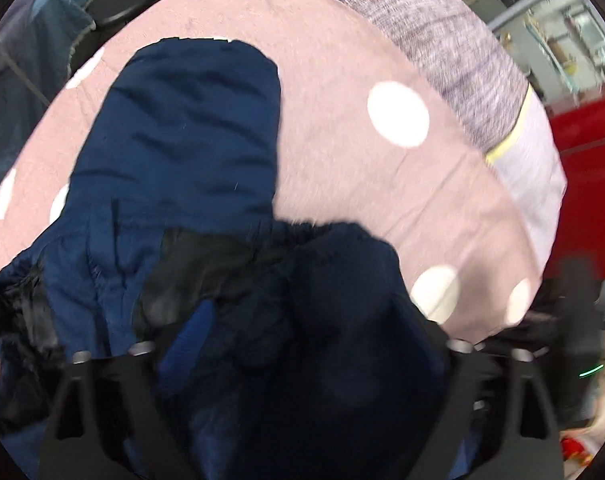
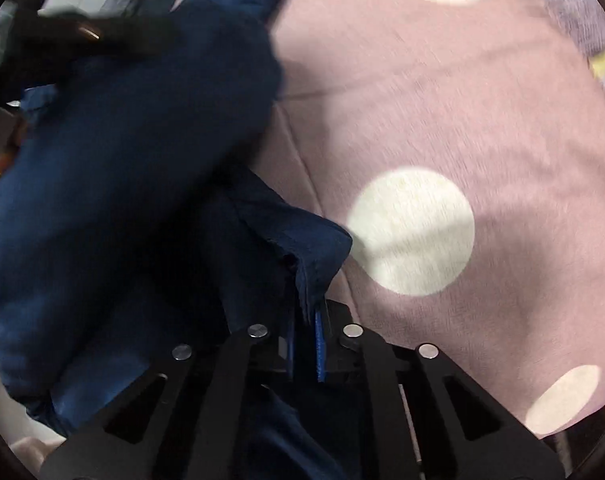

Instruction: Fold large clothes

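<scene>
One navy padded jacket (image 1: 174, 152) and two grippers are seen, on one pink bedspread with white dots (image 1: 342, 168). The jacket is crumpled and bulky, with a black lining showing at its near end; in the left wrist view it is spread from the bedspread's near edge toward its middle. The left gripper (image 1: 302, 360) is buried in a dark blue fold; whether its pads are pressing the cloth cannot be told. The right gripper (image 2: 306, 344) is clenched on a thin hem of the jacket (image 2: 134, 184), pinched between blue pads (image 2: 320, 350). A grey knitted cloth (image 1: 442, 40) lies along the bedspread's far edge, with a red surface (image 1: 582, 160) beyond. Both views are blurred.
</scene>
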